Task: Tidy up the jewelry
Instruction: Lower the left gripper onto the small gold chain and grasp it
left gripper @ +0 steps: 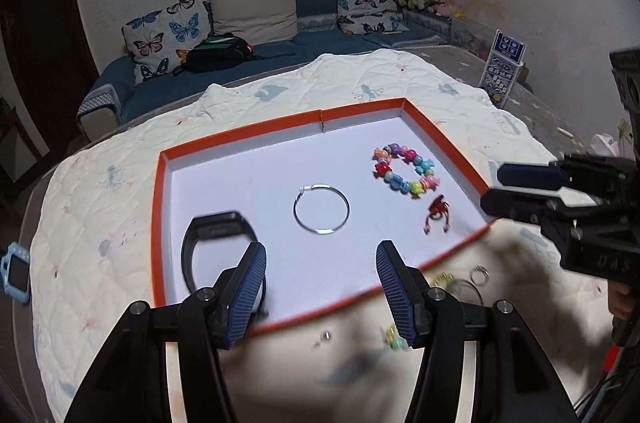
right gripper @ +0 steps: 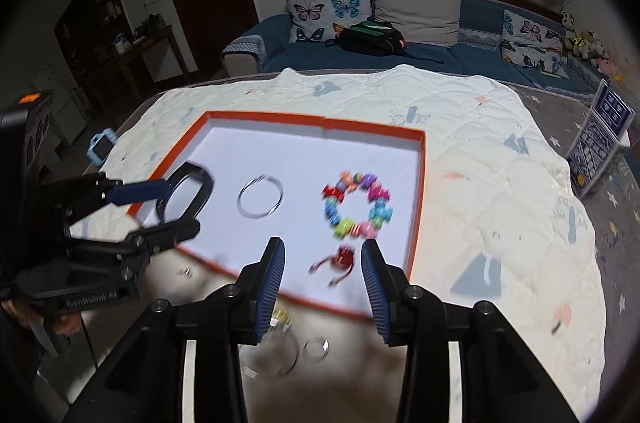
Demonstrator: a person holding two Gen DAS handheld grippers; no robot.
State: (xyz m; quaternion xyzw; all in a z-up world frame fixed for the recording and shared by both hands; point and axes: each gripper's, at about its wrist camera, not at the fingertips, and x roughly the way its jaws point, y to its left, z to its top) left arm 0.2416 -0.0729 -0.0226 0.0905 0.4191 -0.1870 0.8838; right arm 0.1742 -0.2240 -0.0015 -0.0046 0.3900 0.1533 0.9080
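Left gripper [left gripper: 320, 287] and right gripper [right gripper: 322, 283]: jaws apart, empty, above orange-rimmed tray [left gripper: 160, 223].
Black watch [left gripper: 212, 243], silver hoop [left gripper: 321, 209], bead bracelet [left gripper: 406, 171], red ring [right gripper: 340, 261] laid apart inside, presumably for sorting.

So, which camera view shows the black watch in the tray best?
The left wrist view shows the black watch best: its face and most of the strap loop lie close, though the left tongs cover its near end. In the right wrist view the watch is farther away, blurred, and crossed by one finger of those tongs.
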